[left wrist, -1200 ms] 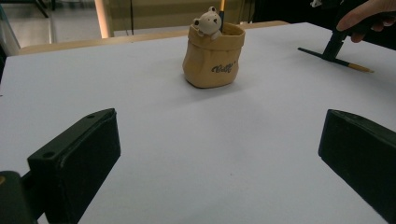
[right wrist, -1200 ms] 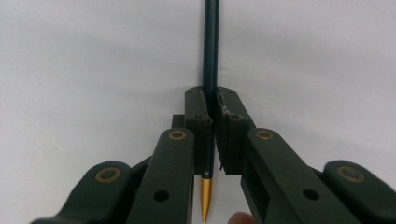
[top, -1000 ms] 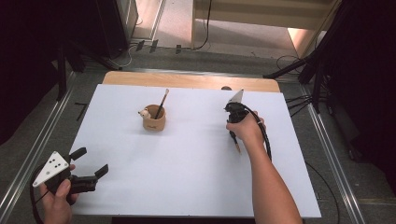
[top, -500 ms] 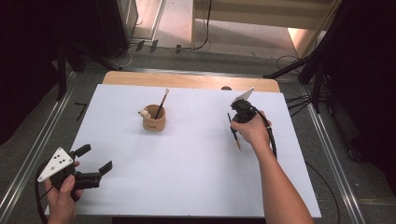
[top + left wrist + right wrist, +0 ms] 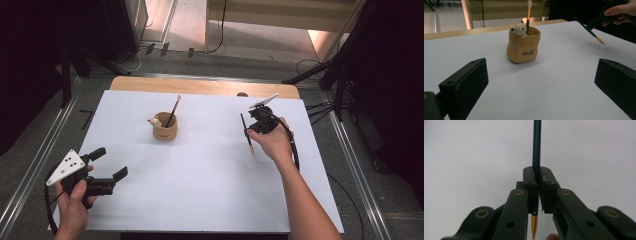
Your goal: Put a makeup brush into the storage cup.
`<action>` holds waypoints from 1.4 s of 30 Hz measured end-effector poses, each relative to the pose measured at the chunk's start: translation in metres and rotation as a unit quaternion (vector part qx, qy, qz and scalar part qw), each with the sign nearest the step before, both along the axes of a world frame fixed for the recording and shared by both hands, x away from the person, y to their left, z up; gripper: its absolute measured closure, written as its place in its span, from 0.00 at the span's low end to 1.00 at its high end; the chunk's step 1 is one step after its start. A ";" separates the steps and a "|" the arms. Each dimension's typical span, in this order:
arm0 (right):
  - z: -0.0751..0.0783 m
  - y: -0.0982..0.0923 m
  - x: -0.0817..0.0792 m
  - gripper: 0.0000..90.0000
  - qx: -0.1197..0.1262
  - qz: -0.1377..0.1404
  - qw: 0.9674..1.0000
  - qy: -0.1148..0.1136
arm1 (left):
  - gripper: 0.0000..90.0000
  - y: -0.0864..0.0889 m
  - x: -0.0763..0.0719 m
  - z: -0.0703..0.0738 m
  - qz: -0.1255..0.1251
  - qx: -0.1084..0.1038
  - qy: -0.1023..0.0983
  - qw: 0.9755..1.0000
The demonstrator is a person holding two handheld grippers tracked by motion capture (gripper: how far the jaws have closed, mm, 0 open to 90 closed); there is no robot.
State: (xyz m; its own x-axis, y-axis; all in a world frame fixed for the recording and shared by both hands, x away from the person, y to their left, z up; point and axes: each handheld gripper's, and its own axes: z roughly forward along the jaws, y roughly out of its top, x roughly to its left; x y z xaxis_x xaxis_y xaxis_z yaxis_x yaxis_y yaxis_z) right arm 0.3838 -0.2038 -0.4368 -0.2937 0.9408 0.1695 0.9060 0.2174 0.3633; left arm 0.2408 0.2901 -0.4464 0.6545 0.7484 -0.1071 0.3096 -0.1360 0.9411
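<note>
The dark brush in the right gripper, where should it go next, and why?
Probably a short carry left toward the tan pot. The right gripper is shut on the dark brush and holds it above the white table, apart from the pot. Another brush already stands in that pot, so this one likely belongs there too. The left gripper waits open near the table's front edge.

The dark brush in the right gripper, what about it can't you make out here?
- Brush far end: cut off by the top edge in the right gripper view.
- Its bristles: too small in the high view.
- Shaft between the shut right gripper pads: hidden by the jaws.
</note>
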 end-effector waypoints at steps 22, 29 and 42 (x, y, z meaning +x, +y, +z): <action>0.008 -0.005 -0.034 0.95 0.071 0.008 0.988 -0.137 | 0.00 -0.031 0.025 0.015 -0.034 -0.027 0.003 0.999; 0.013 -0.001 -0.043 0.95 0.068 0.033 0.982 -0.175 | 0.00 -0.042 0.033 0.024 -0.045 -0.021 -0.001 0.999; 0.017 0.003 -0.052 0.95 0.073 0.056 0.973 -0.213 | 0.00 -0.063 0.047 0.030 -0.066 -0.016 -0.003 0.998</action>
State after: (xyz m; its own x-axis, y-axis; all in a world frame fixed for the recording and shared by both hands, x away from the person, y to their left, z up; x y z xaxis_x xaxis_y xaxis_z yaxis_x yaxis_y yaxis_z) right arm 0.3317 -0.2011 -0.4200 -0.4651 0.8743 0.1386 0.6400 0.2239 0.7350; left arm 0.2875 0.2270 -0.4163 0.7482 0.6517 -0.1245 0.2848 -0.1460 0.9474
